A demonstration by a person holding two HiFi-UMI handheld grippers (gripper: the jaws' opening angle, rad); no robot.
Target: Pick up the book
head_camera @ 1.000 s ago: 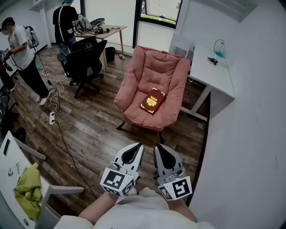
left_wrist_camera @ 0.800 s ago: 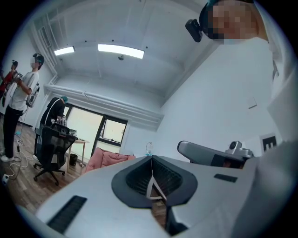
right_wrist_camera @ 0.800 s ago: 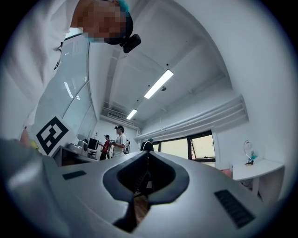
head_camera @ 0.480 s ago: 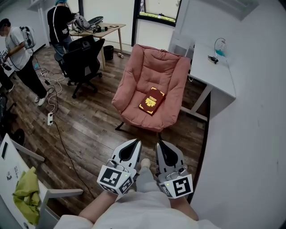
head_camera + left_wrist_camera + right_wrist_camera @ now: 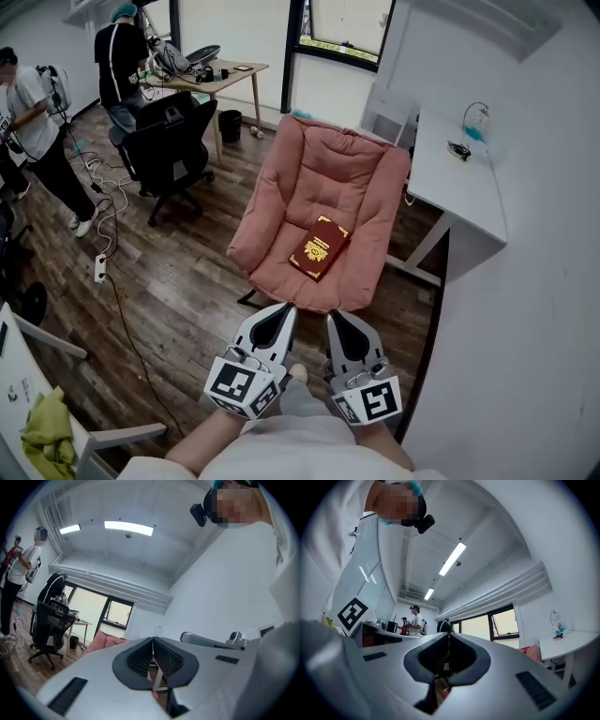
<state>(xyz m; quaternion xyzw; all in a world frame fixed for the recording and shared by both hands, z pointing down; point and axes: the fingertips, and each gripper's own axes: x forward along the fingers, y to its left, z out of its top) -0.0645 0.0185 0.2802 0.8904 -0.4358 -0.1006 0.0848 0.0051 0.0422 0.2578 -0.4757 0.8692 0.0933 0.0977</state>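
Note:
A dark red book [image 5: 319,248] with a gold emblem lies flat on the seat of a pink armchair [image 5: 323,173]. Both grippers are held close to my body, short of the chair's front edge. My left gripper [image 5: 287,308] is shut and empty, pointing at the chair. My right gripper [image 5: 331,315] is beside it, also shut and empty. In the left gripper view its shut gripper [image 5: 153,640] aims above the floor, with the armchair [image 5: 105,642] low behind it. In the right gripper view its gripper [image 5: 448,634] is shut, with windows and ceiling beyond. The book shows in neither gripper view.
A white desk [image 5: 459,178] stands right of the armchair against the white wall. A black office chair [image 5: 169,141] and a wooden table [image 5: 211,75] are at the back left, with two people [image 5: 37,103] near them. Cables [image 5: 108,234] trail across the wood floor. A yellow-green cloth [image 5: 42,441] lies lower left.
Both grippers and the view have moved forward toward the armchair, which now sits closer and larger. The jaws have stayed shut.

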